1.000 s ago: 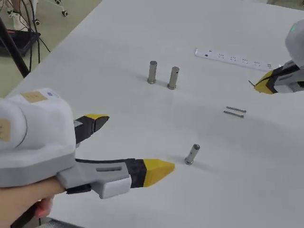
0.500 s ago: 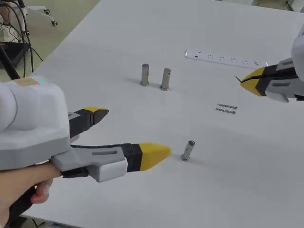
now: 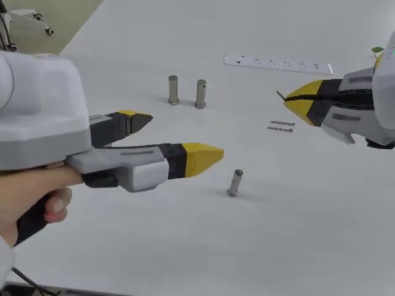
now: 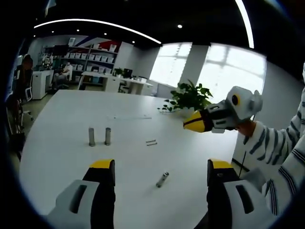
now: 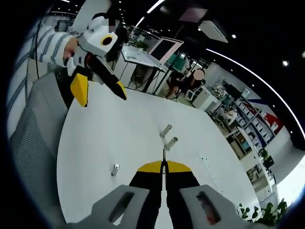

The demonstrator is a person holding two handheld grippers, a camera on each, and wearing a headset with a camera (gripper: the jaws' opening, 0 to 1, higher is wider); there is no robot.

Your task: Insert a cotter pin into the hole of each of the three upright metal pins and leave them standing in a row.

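Right gripper (image 3: 287,102) clamps thin metal cotter pin (image 3: 281,96); left gripper (image 3: 185,134), fingers (image 3: 200,157) apart, should first steady nearest grey cylindrical metal pin (image 3: 234,183).

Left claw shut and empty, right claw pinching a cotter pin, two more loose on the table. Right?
No: the left claw is open, jaws wide apart in the left gripper view. The right claw pinches a cotter pin; two more pins lie loose on the table.

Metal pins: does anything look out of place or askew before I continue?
The near pin sits alone, well apart from the back-left pin and back-right pin, which stand upright side by side. It looks tilted, perhaps lying down; I cannot tell which.
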